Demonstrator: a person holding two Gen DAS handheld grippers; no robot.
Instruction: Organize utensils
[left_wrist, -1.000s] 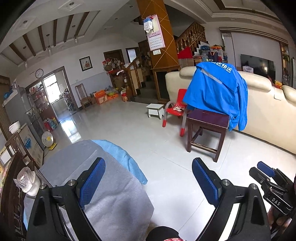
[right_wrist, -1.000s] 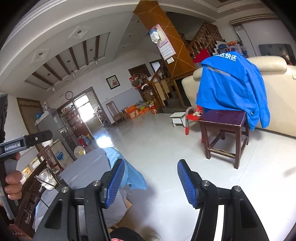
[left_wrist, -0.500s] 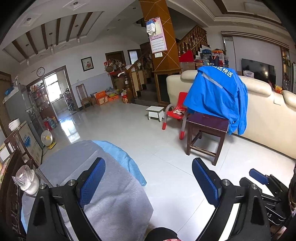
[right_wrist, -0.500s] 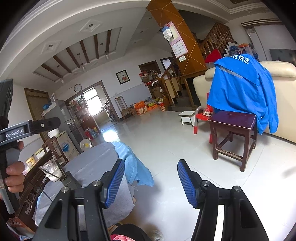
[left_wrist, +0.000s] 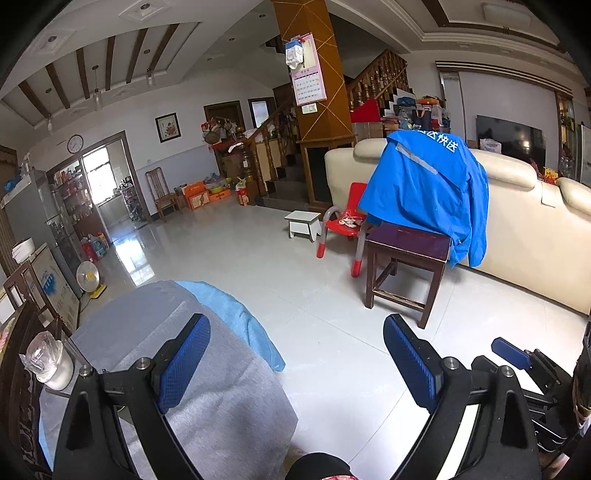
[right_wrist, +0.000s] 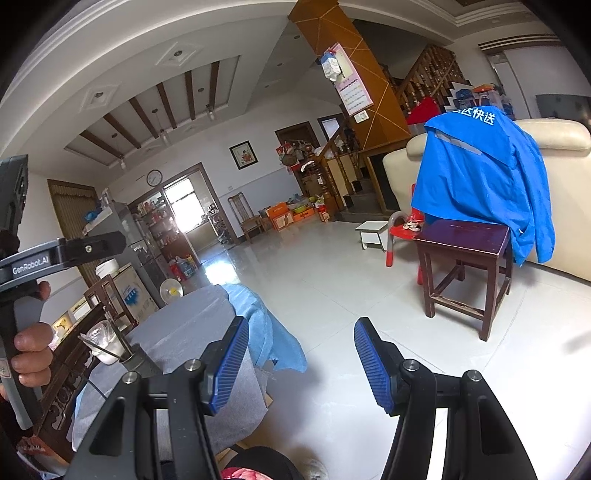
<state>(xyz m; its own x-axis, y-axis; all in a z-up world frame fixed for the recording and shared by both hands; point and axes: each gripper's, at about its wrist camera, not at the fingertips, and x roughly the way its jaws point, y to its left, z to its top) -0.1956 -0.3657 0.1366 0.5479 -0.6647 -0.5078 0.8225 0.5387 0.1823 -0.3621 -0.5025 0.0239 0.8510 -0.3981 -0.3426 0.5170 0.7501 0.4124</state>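
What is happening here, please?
A person holds a two-finger tool in each hand, both raised over the room. The left tool and the right tool are open with nothing between their blue pads. Neither touches anything. Low on the left is a table under a grey cloth, and on it stands a white cup with clear plastic wrapped over it. No utensil is held yet.

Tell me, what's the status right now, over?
Both tools open, empty: left tool, right tool. Utensil holder on grey-covered table, untouched. Nothing in the way.
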